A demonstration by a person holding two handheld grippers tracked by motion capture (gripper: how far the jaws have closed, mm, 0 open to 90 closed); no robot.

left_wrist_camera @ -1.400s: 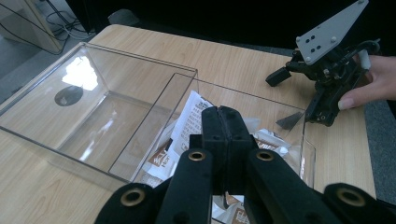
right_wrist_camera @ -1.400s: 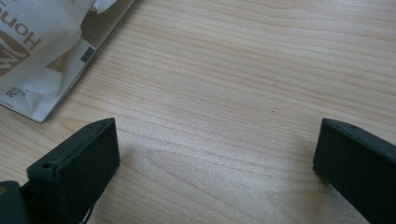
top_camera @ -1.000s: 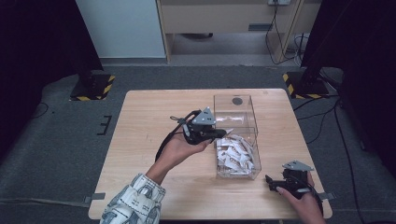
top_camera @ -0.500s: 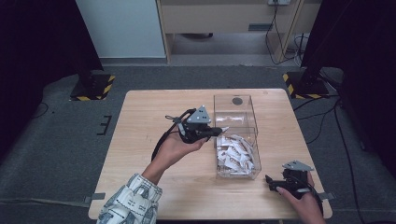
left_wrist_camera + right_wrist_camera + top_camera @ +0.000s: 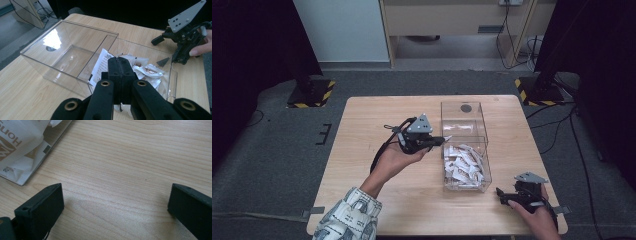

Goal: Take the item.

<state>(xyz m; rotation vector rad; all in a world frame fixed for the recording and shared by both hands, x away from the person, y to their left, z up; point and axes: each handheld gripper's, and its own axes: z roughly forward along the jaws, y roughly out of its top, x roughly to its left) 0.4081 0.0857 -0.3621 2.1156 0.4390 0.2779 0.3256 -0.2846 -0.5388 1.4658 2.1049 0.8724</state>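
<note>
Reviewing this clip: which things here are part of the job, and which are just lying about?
In the job:
left gripper, shut on a packet
clear box
packets inside it

Lying about:
right gripper, open, low over the table
floor cables

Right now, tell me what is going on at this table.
A person works at a wooden table with a gripper in each hand. The left gripper, jaws shut, pinches a white paper packet at the edge of a clear plastic box with two compartments. The near compartment holds a pile of similar packets; the far one looks empty. The right gripper rests low at the table's near right corner, jaws open, holding nothing.
</note>
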